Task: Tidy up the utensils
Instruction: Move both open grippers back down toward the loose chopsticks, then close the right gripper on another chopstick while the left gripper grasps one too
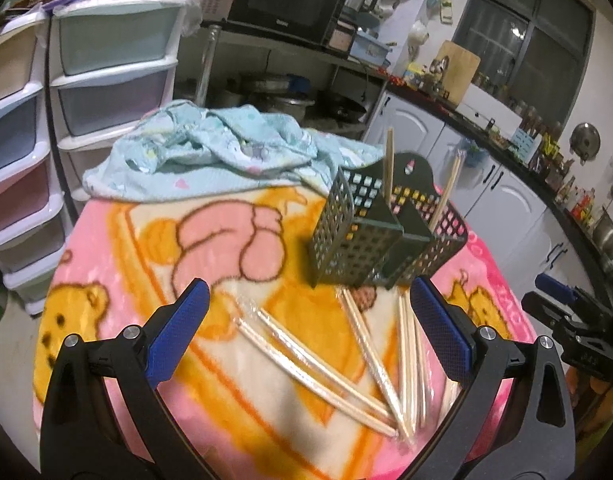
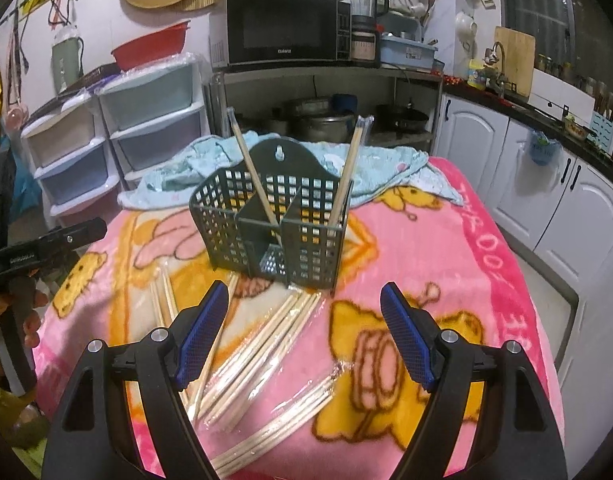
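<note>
Both tongs, left and right, hang released and empty over wrapped chopsticks strewn along the desk's near edge. Two pairs stand in the mid-desk caddy; most remain.

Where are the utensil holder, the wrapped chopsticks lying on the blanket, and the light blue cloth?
utensil holder [image 2: 226, 216]: right wrist view, left grid wall.
wrapped chopsticks [image 2: 266, 332]: right wrist view, middle of the central bundle.
light blue cloth [image 1: 210, 148]: left wrist view, crumpled middle.
</note>
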Action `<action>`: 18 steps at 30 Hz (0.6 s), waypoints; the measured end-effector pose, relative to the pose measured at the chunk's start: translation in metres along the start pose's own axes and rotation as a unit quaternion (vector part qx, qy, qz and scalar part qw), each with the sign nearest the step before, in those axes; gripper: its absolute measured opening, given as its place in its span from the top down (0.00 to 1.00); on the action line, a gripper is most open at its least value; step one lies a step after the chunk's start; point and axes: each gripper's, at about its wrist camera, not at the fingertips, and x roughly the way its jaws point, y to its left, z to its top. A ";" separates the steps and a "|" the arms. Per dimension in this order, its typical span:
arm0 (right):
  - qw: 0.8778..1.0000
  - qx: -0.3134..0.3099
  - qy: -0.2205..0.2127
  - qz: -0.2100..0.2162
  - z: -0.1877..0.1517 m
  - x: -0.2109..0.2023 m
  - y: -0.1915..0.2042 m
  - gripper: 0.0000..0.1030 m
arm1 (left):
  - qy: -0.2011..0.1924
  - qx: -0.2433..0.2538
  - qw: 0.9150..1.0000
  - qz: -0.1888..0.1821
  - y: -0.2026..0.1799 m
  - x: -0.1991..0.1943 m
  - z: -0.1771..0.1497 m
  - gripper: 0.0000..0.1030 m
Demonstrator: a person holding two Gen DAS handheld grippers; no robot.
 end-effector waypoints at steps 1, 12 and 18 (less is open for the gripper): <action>1.000 -0.003 0.003 -0.001 -0.002 0.002 0.001 0.26 | 0.005 0.001 1.000 0.000 0.000 0.002 -0.002 0.10; 0.999 -0.023 0.034 -0.011 -0.024 0.031 0.011 0.26 | 0.056 0.001 0.998 0.014 0.006 0.031 -0.031 0.10; 0.998 -0.015 0.057 -0.009 -0.035 0.052 0.008 0.26 | 0.080 -0.030 0.996 0.013 0.024 0.051 -0.041 0.10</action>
